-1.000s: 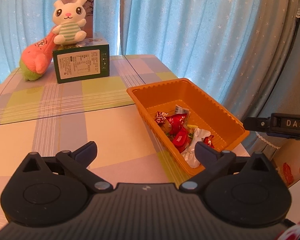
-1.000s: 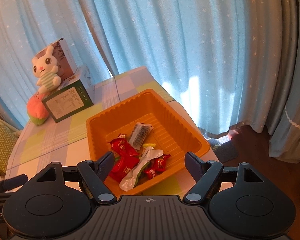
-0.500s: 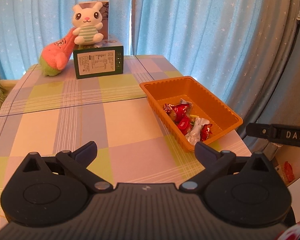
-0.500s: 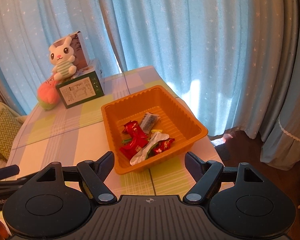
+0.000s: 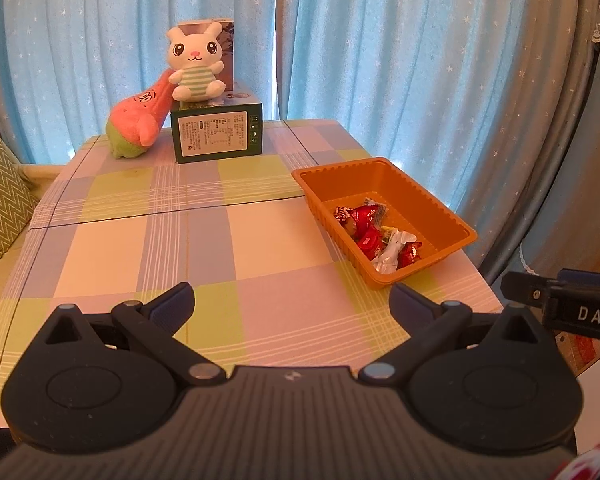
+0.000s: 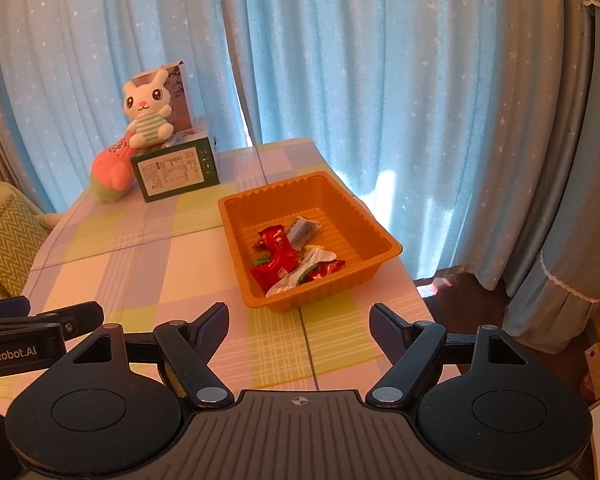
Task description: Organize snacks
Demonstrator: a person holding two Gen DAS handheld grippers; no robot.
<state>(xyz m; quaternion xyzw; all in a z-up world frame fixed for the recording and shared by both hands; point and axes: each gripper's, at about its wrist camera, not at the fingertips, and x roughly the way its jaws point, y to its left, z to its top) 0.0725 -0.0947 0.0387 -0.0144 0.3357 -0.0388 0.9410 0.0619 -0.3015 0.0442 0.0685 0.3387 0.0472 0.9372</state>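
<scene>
Both sets of jaws stood wide and empty above the checked surface [image 5: 260,240]. The orange tray [image 6: 380,236] sat at twelve o'clock from the right gripper [image 6: 299,328], the wrapped snacks [image 6: 288,260] heaped inside. The left gripper [image 5: 291,304] saw it at two o'clock. Any further sorting would probably best begin from directly overhead.

Wrapped snacks [image 6: 290,258] piled in orange tray [image 6: 384,236], table's right edge.

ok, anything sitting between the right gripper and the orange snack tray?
Nothing visible. In the right wrist view only bare checked tablecloth lies between the open, empty right gripper and the near wall of the orange tray. The snacks sit inside it. The green box and plush toys stand off at the far left.
</scene>
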